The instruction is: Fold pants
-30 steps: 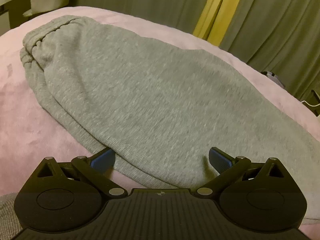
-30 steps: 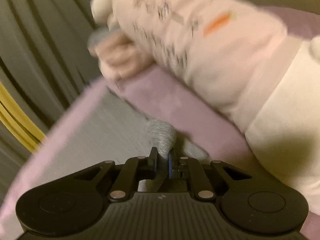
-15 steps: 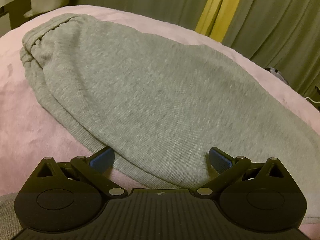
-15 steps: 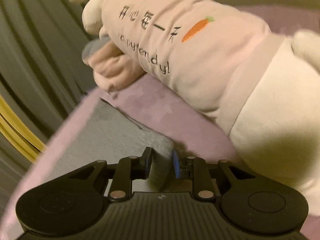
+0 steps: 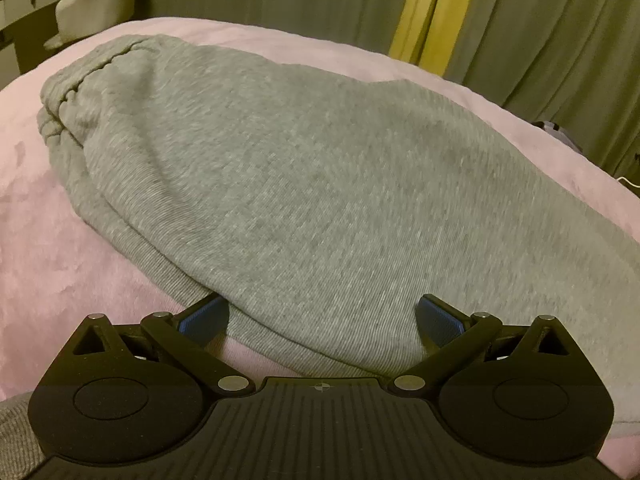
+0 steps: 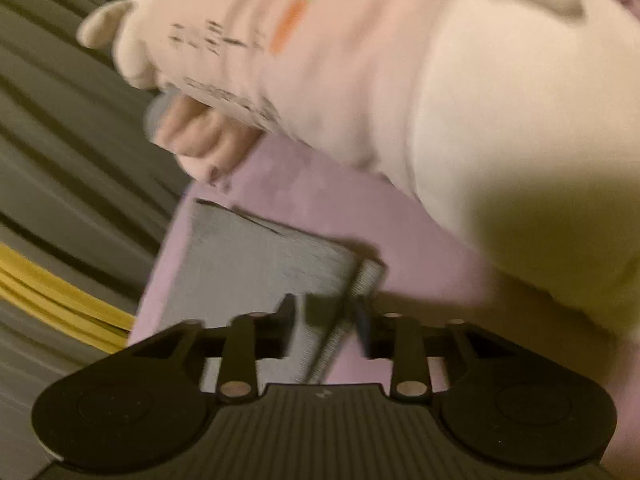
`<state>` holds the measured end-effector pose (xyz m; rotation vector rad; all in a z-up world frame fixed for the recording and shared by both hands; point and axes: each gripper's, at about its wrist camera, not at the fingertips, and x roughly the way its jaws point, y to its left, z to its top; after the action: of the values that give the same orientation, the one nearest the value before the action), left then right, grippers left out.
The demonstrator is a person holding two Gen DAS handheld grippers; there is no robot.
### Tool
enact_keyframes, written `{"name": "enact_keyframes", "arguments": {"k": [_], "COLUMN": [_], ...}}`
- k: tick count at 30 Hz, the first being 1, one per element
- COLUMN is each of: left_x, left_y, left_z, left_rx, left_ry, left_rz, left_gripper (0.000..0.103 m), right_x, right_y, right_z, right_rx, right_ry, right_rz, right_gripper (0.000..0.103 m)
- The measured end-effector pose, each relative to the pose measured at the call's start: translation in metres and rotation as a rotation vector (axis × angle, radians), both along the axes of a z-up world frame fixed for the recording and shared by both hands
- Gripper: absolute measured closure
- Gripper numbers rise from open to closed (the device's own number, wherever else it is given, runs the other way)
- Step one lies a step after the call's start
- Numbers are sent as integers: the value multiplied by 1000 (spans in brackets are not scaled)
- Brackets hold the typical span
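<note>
Grey sweatpants [image 5: 312, 184] lie folded lengthwise on a pink bedspread [image 5: 52, 248], waistband at the far left. My left gripper [image 5: 320, 316] is open wide and low over the near edge of the pants, its blue pads on either side of the fabric. In the blurred right wrist view, the grey cuff end of the pants [image 6: 280, 264] lies flat on the bedspread [image 6: 320, 208]. My right gripper [image 6: 326, 316] is open, its jaws apart on either side of the ribbed cuff edge.
A big cream and pink plush toy [image 6: 400, 80] with a carrot print lies just beyond the cuff. Grey curtains with a yellow strip [image 5: 432, 12] hang behind the bed. A dresser [image 5: 24, 4] stands far left.
My right gripper has opened and let go of the cuff, which now lies flat on the bed. The left gripper has barely moved and stays open.
</note>
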<state>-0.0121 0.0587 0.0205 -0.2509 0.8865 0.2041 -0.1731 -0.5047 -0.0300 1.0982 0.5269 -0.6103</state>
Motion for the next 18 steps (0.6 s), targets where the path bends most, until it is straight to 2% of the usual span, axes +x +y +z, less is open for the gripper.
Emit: {"name": "enact_keyframes", "arguments": {"k": [1,3,4,6,10,13,14,16,18], "left_x": [0,0,0,0,0,0,0,0,0], "left_y": [0,0,1,0,0,0,0,0,-1], "left_z": [0,0,0,-1,-1,-1,-1,-2,-2], "left_rx": [0,-1,-2,1,9,12,15,19,24], "left_ry": [1,0,-1,0,2,4,5,6,7], "left_rz": [-1,0,1,1,-2,-4,-5,-7,-8], "left_gripper": [0,0,0,0,0,0,0,0,0], "right_x": [-1,-1,-1,3,8,12,14,14,13], "right_y": [0,0,-1,-1,0,2,3,3,3], "right_z": [-4,-7,-7,-9,-10,-8,-6,-8,-13], "right_rx": [16,36,41,39,12,-6,-15,-3,12], "right_ry": [-18,-46,-56,-77,-101,-104,-106,-104,-95], "right_rz": [-3,-18,-14,-2,14,24,27,39,30], "right_gripper": [36,31,25,19,16,18,23,70,84]}}
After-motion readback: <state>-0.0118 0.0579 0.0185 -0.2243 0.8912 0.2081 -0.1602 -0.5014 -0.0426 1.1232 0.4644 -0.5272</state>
